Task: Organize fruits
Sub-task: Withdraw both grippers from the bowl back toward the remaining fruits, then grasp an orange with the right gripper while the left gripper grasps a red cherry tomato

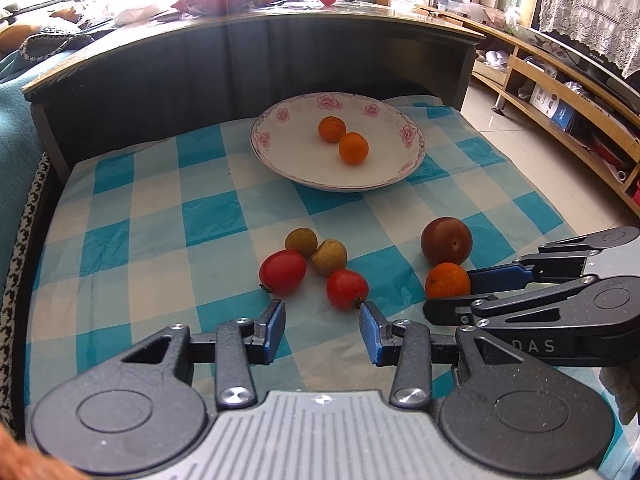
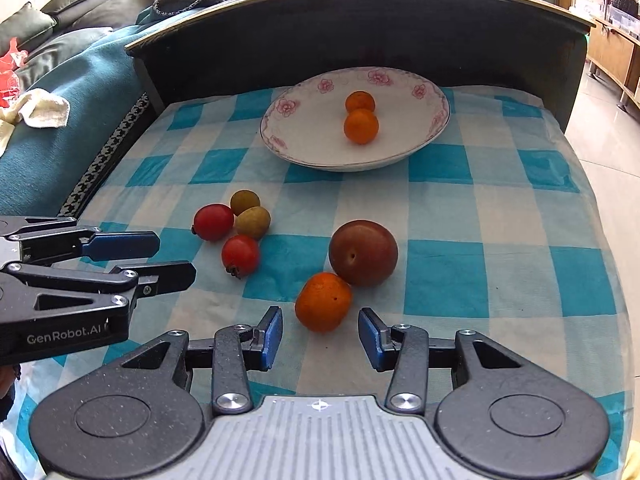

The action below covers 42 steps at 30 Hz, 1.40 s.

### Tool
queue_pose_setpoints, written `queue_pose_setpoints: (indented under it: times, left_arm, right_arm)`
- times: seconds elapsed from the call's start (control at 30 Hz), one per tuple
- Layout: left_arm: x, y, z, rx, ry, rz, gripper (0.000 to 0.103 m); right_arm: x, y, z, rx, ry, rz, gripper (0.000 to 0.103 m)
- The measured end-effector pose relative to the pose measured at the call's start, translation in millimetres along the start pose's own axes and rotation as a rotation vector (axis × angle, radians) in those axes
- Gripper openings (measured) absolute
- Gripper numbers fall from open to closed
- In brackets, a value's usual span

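My left tongs (image 1: 322, 322) are spread, empty, hovering just near of the red tomato pair. My right tongs (image 2: 320, 330) are spread too, with the loose orange (image 2: 323, 301) sitting just far of the tips, roughly centred on the gap, not pinched. From the left wrist view the same orange looks to sit right at the blue pad tip of the right tongs; can't tell if it touches.

The checked cloth (image 2: 480, 216) covers the surface. The floral plate (image 2: 312, 144) sits at the far side and holds two oranges (image 2: 361, 125), one right behind the other, touching or nearly so.

Loose fruit on the cloth: the plum (image 2: 363, 252), dark red-brown, is just far-right of the loose orange and touching it. To the left there's a cluster of four: left tomato (image 2: 213, 221), near tomato (image 2: 240, 255), and two small brownish-green fruits (image 2: 252, 222) packed between and beyond them. The cluster is well apart from the plate and near the plum.

A dark curved board (image 2: 360, 20) rises behind the plate, and a teal sofa (image 2: 60, 152) lies left of the surface.
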State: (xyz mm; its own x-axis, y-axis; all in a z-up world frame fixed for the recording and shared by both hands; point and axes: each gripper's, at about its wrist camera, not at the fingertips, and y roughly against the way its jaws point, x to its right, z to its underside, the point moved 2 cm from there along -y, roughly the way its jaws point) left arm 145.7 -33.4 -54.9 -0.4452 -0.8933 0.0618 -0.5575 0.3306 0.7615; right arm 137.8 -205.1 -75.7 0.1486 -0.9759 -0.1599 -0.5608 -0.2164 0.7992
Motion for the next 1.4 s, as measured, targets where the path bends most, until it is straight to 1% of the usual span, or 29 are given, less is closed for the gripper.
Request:
queue_pose_setpoints:
  times: [0.13,0.27,0.43,0.5,0.67,0.73,0.8,0.9,0.97,1.07,1.2,1.3,1.4]
  left_arm:
    - [1.9,-11.8,0.0,-0.015,-0.011,0.007,0.05]
    - [4.7,-22.4,-0.8,-0.029,-0.006,0.021,0.05]
    - [9.3,-36.0,-3.3,-0.038,0.001,0.032,0.05]
    - [11.8,-42.9,-3.0,-0.042,-0.007,0.022,0.05]
    - [17.8,-48.6,-6.0,-0.011,-0.035,-0.008,0.05]
    - [20.5,-48.5,-6.2,-0.008,-0.049,-0.013,0.047]
    - [22.3,-47.4,-5.1,-0.007,-0.058,-0.008,0.041]
    - [22.5,-45.5,-3.3,-0.01,-0.063,-0.011,0.038]
    - [22.1,-42.5,-1.9,-0.02,-0.059,0.008,0.038]
    - [26.0,-33.5,4.6,-0.026,-0.086,0.021,0.038]
    - [29.6,-18.0,16.7,-0.044,-0.103,0.05,0.037]
    - [32.2,-10.6,25.8,-0.044,-0.125,0.061,0.038]
    - [31.0,-12.0,32.1,-0.055,-0.138,0.058,0.038]
  right_arm:
    - [-2.5,-7.2,-3.5,0.0,0.001,-0.012,0.038]
    - [1.0,-9.7,-4.2,0.0,-0.002,-0.011,0.026]
    - [6.8,-7.0,-1.7,-0.005,-0.016,-0.036,0.024]
    - [6.8,-5.5,0.1,-0.01,-0.013,-0.044,0.024]
    - [10.8,0.7,4.3,-0.025,-0.021,-0.05,0.024]
    - [13.1,3.1,5.3,-0.026,-0.026,-0.052,0.024]
    - [14.2,4.2,5.1,-0.026,-0.022,-0.047,0.025]
    - [17.0,5.2,4.2,-0.027,-0.021,-0.044,0.025]
    - [19.5,5.2,4.8,-0.031,-0.024,-0.035,0.025]
    - [20.7,6.1,7.0,-0.035,-0.015,-0.036,0.025]
    - [15.8,14.3,9.8,-0.031,0.04,-0.034,0.024]
    - [12.7,22.4,12.8,-0.03,0.063,-0.055,0.024]
    - [11.0,22.8,16.6,-0.035,0.096,-0.046,0.024]
